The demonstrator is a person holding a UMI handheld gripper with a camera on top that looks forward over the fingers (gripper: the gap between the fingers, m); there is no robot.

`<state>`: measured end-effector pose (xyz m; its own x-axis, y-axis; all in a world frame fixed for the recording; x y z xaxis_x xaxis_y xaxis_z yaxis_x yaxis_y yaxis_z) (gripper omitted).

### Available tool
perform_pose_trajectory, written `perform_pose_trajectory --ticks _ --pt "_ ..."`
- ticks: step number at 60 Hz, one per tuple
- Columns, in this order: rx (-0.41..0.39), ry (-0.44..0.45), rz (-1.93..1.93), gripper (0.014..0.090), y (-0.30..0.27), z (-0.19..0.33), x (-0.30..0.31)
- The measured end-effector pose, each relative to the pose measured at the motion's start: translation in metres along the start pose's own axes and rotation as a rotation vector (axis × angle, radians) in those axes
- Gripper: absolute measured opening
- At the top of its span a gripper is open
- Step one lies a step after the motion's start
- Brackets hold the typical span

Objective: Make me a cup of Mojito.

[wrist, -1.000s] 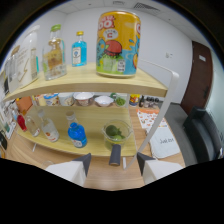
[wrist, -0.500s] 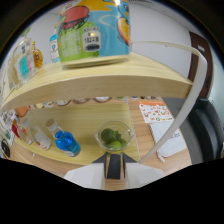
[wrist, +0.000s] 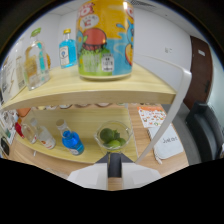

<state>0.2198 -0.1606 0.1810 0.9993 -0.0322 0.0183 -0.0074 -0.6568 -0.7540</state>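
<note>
The gripper (wrist: 114,172) stands released, a narrow gap between its fingers, nothing in it. Just ahead on the lower shelf (wrist: 85,127) sits a glass bowl of limes (wrist: 113,137), a blue bottle (wrist: 72,141) beside it. Above, on the upper shelf (wrist: 90,87), stands a big yellow can (wrist: 105,40).

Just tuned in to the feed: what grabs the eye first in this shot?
The big yellow can with cartoon pictures, standing at the front of the upper shelf, dominates the view. Below it, on the lower shelf, a glass bowl of limes sits just ahead of the gripper. A blue bottle stands beside the bowl, and more bottles line the upper shelf behind the can.
</note>
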Motion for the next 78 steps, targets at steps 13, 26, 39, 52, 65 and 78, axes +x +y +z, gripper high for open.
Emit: perform_pose_trajectory --ticks 13,26,39,52,65,78 --pt "0.090 -0.005 0.032 0.0160 0.007 -0.050 -0.018" --pt "0.055 -0.030 0.044 0.0158 0.061 -0.063 -0.056" --pt "0.071 -0.033 0.004 0.0160 0.088 -0.054 -0.086" --pt "0.163 0.077 -0.232 0.0158 0.070 -0.052 -0.090" --pt "0.327 0.263 -0.669 0.0158 0.036 -0.056 -0.084" --pt "0.425 0.357 -1.064 0.0158 0.015 -0.060 -0.091"
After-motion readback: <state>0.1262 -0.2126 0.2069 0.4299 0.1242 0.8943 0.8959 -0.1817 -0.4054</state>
